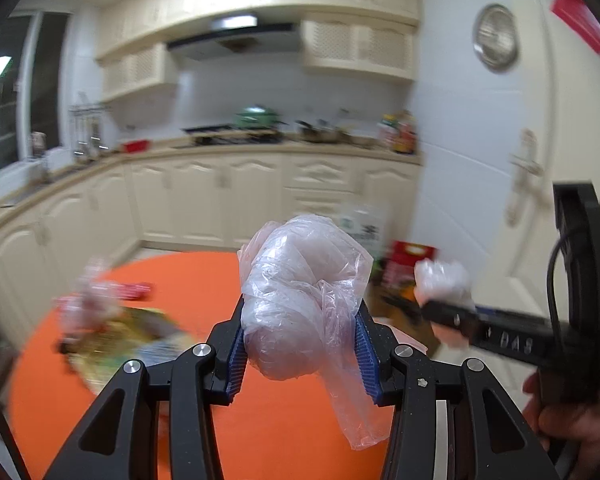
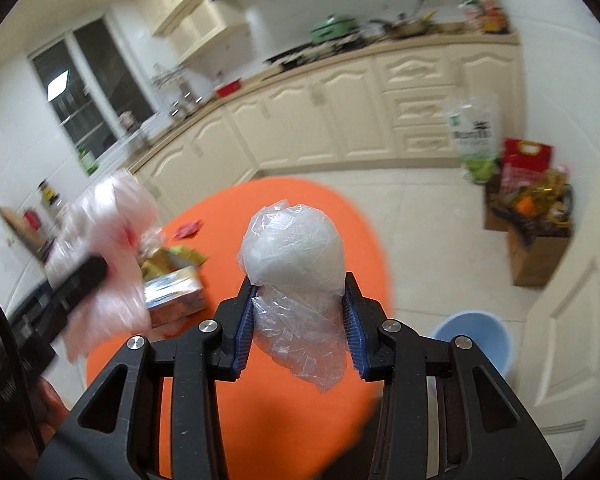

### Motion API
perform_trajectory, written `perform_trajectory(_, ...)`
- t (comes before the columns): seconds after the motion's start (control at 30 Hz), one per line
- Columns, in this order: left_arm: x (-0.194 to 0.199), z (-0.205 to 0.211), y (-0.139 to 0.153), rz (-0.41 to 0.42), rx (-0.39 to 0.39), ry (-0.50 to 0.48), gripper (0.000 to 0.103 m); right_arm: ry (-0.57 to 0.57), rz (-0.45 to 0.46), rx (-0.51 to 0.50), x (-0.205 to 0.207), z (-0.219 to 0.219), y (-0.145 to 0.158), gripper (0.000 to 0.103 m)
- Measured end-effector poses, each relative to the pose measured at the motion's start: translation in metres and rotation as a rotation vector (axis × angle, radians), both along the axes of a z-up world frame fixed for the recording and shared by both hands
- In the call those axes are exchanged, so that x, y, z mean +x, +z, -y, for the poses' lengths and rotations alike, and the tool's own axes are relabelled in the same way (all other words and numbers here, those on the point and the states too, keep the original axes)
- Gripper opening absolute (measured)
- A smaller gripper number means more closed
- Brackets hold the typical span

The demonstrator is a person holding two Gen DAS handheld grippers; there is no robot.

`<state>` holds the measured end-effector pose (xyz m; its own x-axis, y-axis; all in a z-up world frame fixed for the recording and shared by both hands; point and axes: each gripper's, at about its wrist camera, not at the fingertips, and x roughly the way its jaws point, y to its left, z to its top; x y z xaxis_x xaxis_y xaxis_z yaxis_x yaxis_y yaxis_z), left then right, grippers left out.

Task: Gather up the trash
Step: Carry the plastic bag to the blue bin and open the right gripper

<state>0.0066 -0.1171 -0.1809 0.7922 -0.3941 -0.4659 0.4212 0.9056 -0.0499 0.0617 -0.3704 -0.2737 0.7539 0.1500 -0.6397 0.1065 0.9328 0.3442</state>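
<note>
My left gripper (image 1: 300,354) is shut on a crumpled pinkish plastic bag (image 1: 300,292) and holds it above the round orange table (image 1: 268,424). My right gripper (image 2: 300,332) is shut on a crumpled clear plastic bag (image 2: 294,252), also above the orange table (image 2: 300,412). The right gripper with its bag shows at the right of the left wrist view (image 1: 444,280). The left gripper's bag shows blurred at the left of the right wrist view (image 2: 108,240). A light blue bin (image 2: 476,340) stands on the floor right of the table.
On the table lie wrappers and a flat packet (image 1: 128,336), a small carton (image 2: 176,296) and red wrappers (image 2: 188,229). Boxes and bags of goods (image 2: 532,216) stand by the wall. Cream kitchen cabinets (image 1: 220,196) run behind. A white door (image 1: 524,184) is at the right.
</note>
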Motion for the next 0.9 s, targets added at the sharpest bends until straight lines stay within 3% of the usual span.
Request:
perform_trajectory(0.13, -0.017, 0.039, -0.032, -0.078, -0.017, -0.115, 0.043, -0.118, -0.034, -0.017, -0.018, 0.057, -0.009, 0.037)
perform_trajectory(0.37, -0.040, 0.097, -0.091, -0.196, 0.015, -0.246, 0.043, -0.259, -0.154, 0.016, -0.025, 0.144, -0.061, 0.037)
perform_trajectory(0.47, -0.041, 0.119, -0.116, -0.222, 0.064, -0.272, 0.043, -0.286, -0.210, 0.053, -0.015, 0.169, -0.093, 0.037)
perform_trajectory(0.73, -0.040, 0.172, -0.205, -0.383, 0.224, -0.295, 0.043, -0.334, -0.324, 0.144, 0.005, 0.217, -0.171, 0.037)
perform_trajectory(0.9, -0.009, 0.202, -0.243, -0.449, 0.293, -0.278, 0.044, -0.352, -0.374, 0.187, 0.011, 0.237, -0.206, 0.037)
